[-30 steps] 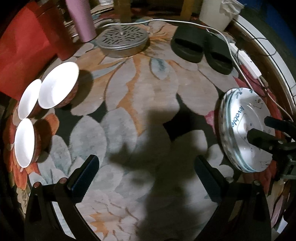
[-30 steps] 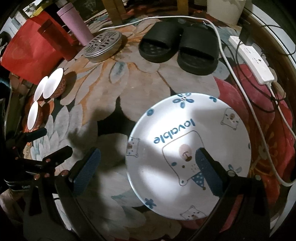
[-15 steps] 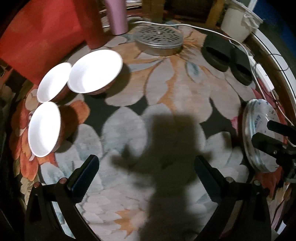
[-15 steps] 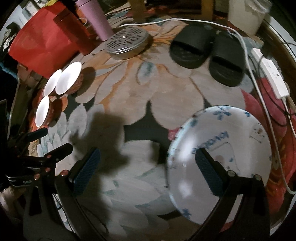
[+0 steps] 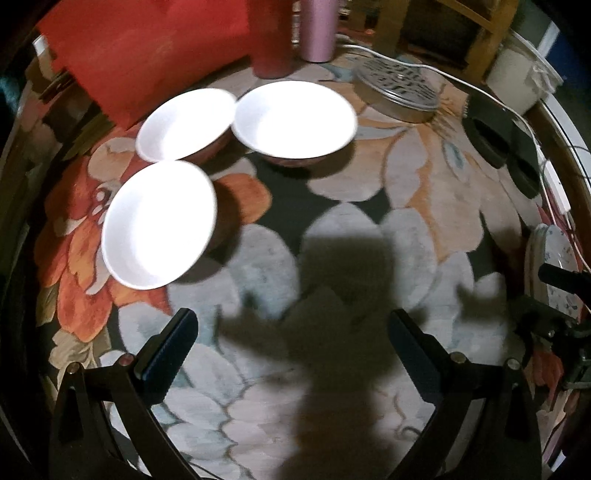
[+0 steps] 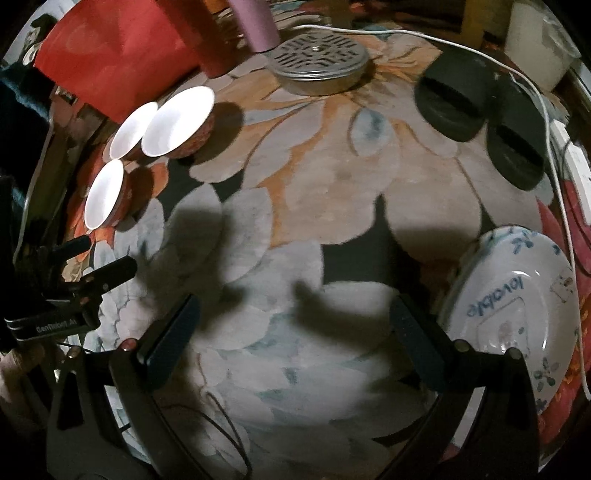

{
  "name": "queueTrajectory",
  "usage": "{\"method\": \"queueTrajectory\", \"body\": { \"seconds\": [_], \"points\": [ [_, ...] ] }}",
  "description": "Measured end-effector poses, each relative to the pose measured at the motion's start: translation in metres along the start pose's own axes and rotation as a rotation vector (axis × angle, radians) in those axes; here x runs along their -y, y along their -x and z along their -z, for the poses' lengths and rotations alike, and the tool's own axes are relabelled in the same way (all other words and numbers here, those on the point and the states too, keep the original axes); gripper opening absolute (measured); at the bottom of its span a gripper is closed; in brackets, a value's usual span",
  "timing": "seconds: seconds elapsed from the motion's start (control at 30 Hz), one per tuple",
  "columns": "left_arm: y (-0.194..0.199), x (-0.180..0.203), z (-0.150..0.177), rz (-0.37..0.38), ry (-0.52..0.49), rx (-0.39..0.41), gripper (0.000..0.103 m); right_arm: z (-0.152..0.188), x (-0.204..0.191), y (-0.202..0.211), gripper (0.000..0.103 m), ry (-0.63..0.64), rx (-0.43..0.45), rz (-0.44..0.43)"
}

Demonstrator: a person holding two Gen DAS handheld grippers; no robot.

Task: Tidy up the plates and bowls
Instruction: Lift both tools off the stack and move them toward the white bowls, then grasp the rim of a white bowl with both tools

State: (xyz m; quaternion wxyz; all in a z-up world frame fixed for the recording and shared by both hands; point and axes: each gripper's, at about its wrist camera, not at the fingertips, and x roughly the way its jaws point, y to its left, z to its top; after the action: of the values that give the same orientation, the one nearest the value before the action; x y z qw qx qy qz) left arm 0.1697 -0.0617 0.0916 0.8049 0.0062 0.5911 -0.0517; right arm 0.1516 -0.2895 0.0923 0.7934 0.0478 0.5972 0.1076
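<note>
Three white bowls with reddish outsides sit close together on the floral rug: a near bowl (image 5: 159,225), a far left bowl (image 5: 184,123) and a far right bowl (image 5: 293,118). In the right wrist view they cluster at the left, the near bowl (image 6: 105,194) lowest. A stack of white plates (image 6: 513,310) with a bear print and the word "lovable" lies at the right; its edge (image 5: 552,266) shows in the left wrist view. My left gripper (image 5: 291,349) stands open and empty over the rug, short of the bowls. My right gripper (image 6: 295,332) is open and empty, left of the plates.
A round metal grate lid (image 6: 319,62), a pair of black slippers (image 6: 480,118), a pink tumbler (image 5: 317,29), a red bag (image 5: 144,48), a white cable (image 6: 554,155) and a power strip (image 6: 580,166) ring the rug. A white bucket (image 5: 517,81) stands at the far right.
The left gripper has swung left and closer to the bowls, which now fill the upper left. The right gripper has moved left off the plates, which now lie at its right edge.
</note>
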Motion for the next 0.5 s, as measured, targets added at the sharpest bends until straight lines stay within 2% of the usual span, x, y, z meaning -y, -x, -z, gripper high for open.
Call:
{"method": "queueTrajectory", "body": {
  "seconds": [0.5],
  "points": [
    [0.000,-0.063,0.013,-0.032,0.088,0.006,0.102,-0.019,-0.070,-0.026,0.103,0.131,-0.031,-0.033]
  ]
}}
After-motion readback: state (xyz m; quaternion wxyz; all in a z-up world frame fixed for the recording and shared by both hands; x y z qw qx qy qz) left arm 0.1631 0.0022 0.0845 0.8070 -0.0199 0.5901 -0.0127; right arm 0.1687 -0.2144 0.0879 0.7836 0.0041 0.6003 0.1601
